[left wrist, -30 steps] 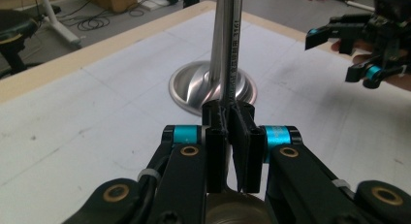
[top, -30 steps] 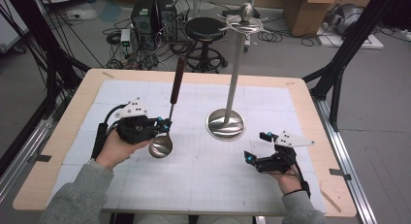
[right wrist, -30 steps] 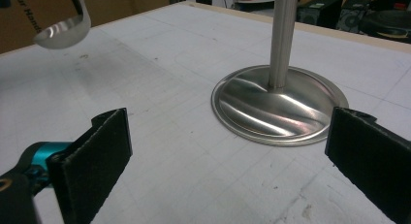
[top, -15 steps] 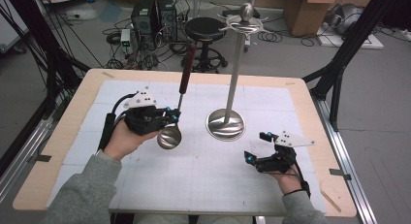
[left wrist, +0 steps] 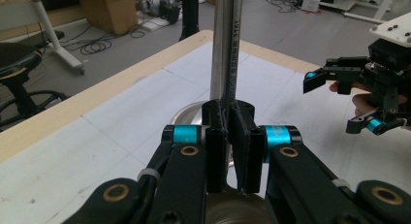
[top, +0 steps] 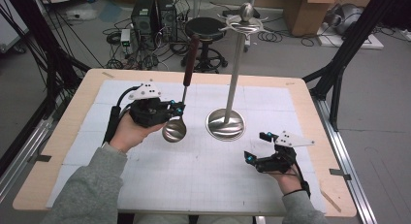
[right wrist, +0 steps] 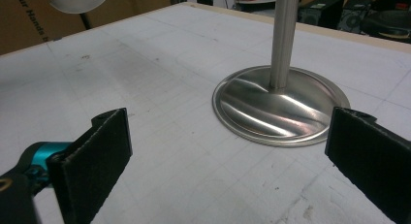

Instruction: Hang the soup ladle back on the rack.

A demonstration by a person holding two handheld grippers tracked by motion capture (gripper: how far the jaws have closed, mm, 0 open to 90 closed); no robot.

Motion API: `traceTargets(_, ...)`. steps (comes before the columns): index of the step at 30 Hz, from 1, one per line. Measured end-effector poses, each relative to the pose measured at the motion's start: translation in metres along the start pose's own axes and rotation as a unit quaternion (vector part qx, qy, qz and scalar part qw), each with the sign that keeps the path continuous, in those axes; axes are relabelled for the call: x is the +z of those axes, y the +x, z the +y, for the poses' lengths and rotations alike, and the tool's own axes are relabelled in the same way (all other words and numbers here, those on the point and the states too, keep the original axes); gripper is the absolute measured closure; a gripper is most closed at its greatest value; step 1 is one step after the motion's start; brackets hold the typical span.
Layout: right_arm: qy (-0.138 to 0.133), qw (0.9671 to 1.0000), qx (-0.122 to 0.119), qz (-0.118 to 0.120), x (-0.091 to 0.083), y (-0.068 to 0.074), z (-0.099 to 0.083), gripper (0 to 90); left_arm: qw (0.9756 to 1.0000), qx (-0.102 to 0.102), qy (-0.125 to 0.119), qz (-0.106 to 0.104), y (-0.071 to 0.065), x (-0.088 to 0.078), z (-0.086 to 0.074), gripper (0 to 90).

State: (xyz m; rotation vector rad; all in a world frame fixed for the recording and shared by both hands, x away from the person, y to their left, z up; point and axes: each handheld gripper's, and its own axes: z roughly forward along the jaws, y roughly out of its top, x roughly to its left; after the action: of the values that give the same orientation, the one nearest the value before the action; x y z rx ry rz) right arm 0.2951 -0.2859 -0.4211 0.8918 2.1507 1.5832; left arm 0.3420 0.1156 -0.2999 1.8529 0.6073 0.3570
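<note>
1. White gridded table (top: 145,185) in a cluttered lab, cables and boxes on the floor behind.
2. Left gripper (top: 177,108): jaws clamped on the ladle (top: 174,130), on the thin metal shaft just above the bowl. In the left gripper view the pads (left wrist: 216,151) pinch that shaft, which rises straight up between them.
3. Ladle: held near upright, bowl low and clear of the table, dark handle at the top, tilted slightly toward the stand (top: 227,123), just beside it.
4. Right gripper (top: 258,146): jaws wide apart, nothing between them, resting low on the table near the stand's base.
5. Step, as I judge it: carrying the ladle to hang on the stand's top hooks.
6. Next move calls for lifting the handle end to hook height and steering it onto 1 prong without knocking the pole.
</note>
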Motion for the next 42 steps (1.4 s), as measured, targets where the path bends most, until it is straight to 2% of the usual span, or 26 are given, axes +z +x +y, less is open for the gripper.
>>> traceTargets(9,0.001,1.0,-0.001,0.002,0.0,0.0,0.0,1.7,1.0,-0.001,0.007,-0.004,-0.002,0.01,0.003,84.1)
traceTargets(14,0.0,1.0,0.0,0.004,0.0,0.0,0.0,1.7,1.0,0.001,0.005,-0.005,-0.003,0.012,0.01,84.1)
traceTargets(18,0.0,1.0,-0.001,0.004,0.001,0.0,0.0,1.7,1.0,0.0,-0.001,-0.007,-0.004,0.013,0.016,84.1)
traceTargets(20,0.0,1.0,-0.001,0.004,0.001,0.0,0.0,1.7,0.9998,-0.005,-0.015,-0.015,-0.003,0.013,0.018,84.1)
traceTargets(25,-0.001,1.0,-0.002,0.005,0.001,0.0,0.0,1.7,1.0,-0.006,-0.005,-0.006,0.001,0.017,0.022,84.1)
traceTargets(29,-0.002,1.0,-0.003,0.005,0.001,0.0,0.0,1.7,0.9999,-0.007,-0.007,-0.006,0.003,0.02,0.027,84.2)
traceTargets(42,0.003,0.9999,-0.004,0.01,0.002,0.001,0.0,1.7,0.9999,0.007,-0.003,-0.014,-0.004,0.029,0.04,84.1)
